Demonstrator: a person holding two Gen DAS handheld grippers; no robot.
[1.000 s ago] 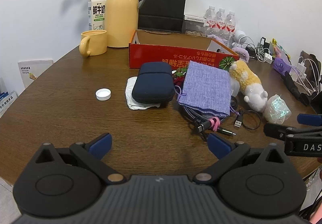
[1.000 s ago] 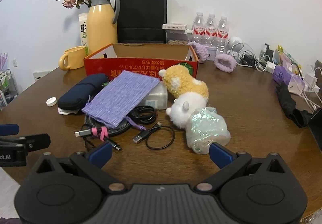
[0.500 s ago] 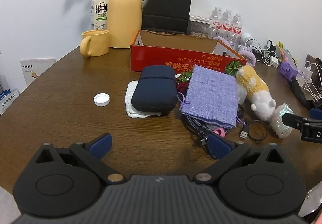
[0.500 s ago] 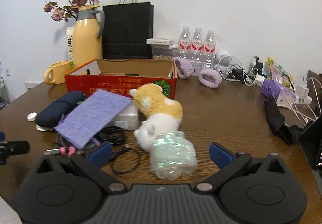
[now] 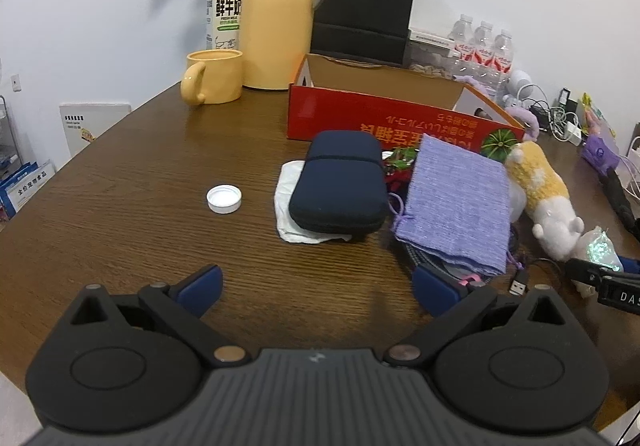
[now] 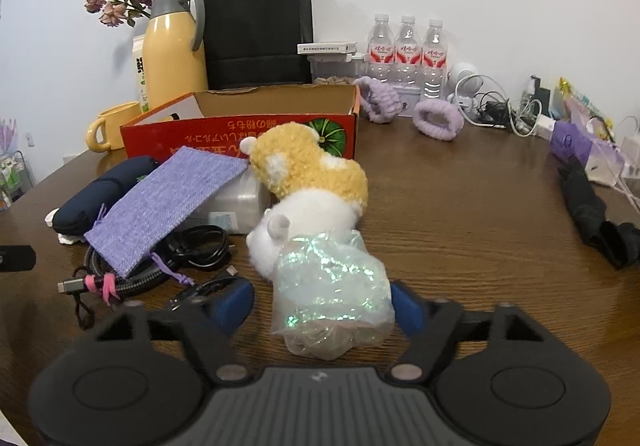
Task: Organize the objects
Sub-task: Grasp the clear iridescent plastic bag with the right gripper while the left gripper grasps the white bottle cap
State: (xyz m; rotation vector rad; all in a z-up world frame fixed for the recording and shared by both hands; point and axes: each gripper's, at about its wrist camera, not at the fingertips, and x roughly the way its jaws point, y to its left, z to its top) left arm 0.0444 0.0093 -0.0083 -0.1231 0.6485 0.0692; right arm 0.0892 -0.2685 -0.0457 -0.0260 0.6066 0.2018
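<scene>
**Right gripper closing on the iridescent bag: seat it before you lift**

While the right gripper (image 6: 322, 304) has just been closing, the iridescent bag (image 6: 334, 296) sits between its blue pads at bottom centre of the right wrist view. The right pad looks to be against the film; the left pad (image 6: 234, 302) shows a sliver of table beside the bag. So I read it as bracketed, not clamped yet.

- Finish the squeeze slowly. It looks like crinkly film that will give before it grips, so watch the pads, not the wrapper.
- The black cable loop lies just beside your left pad. Keep it out of the bite.
- The plush toy (image 6: 308, 181) touches the bag's far side, mid frame. Lift straight up first or you will probably drag it.
- Likely drop target is the red cardboard box (image 6: 240, 125), beyond the plush, upper centre, open top.

Your left gripper (image 5: 318, 292) is spread wide with nothing in it, low in the left wrist view, short of the purple pouch (image 5: 456, 207). Keep it parked there, clear of the right side's path.
</scene>
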